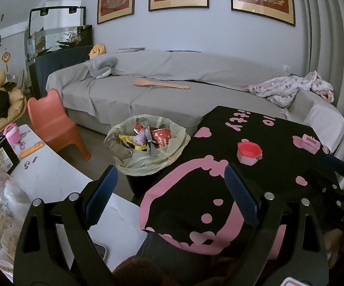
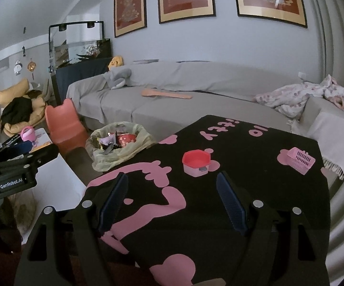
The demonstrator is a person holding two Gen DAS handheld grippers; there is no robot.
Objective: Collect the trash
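A trash bin lined with a pale yellow-green bag stands on the floor between the white table and the black table; red paper bowls and wrappers fill it. The bin also shows in the right wrist view, left of centre. My left gripper hovers open and empty just short of the bin, over the black table's corner. Above the black cloth with pink cartoon print, my right gripper is open and empty. A pink toy pot sits just ahead of it.
A small pink basket lies at the black table's far right. An orange child's chair stands beside the bin. The white table at left holds a pink cup, a box and a clear bag. A grey sofa runs behind.
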